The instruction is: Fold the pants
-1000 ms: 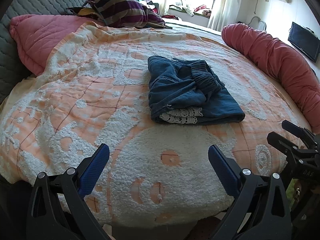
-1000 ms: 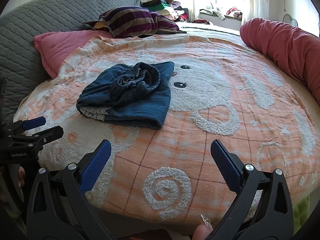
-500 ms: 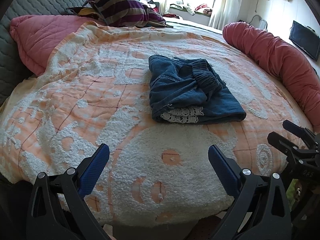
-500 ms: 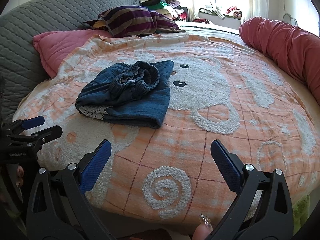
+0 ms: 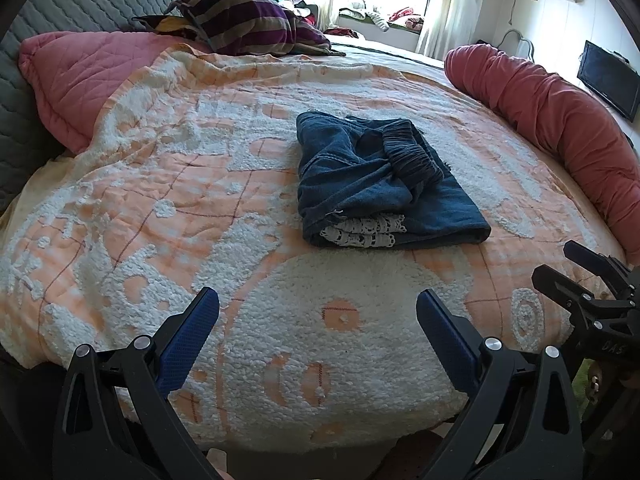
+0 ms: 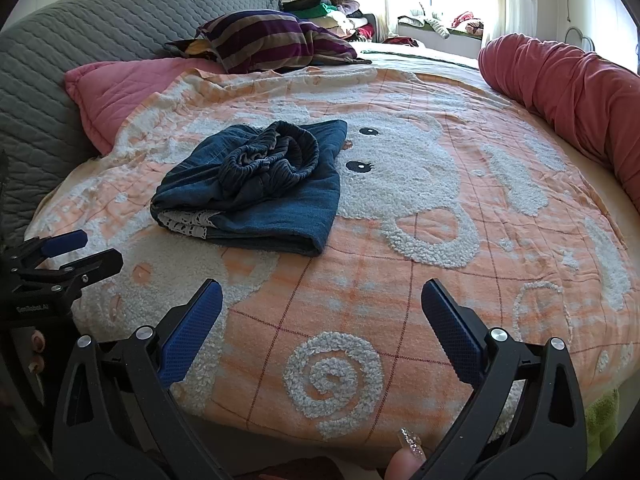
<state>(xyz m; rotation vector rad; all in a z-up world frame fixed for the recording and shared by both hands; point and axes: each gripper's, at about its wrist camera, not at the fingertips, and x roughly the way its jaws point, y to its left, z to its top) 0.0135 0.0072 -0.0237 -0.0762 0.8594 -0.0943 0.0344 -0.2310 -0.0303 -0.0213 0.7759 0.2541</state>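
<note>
Both grippers wide open, empty; pants folded on blanket.
Left gripper and right gripper sit at frame bottom over the blanket edge, jaws spread, nothing between the blue pads, well apart from the pants. Pants lie frame center in left view, center-left in right view; folded stack, elastic waistband on top, white lace trim at near edge. Red bolster upper right, striped pillow top.
</note>
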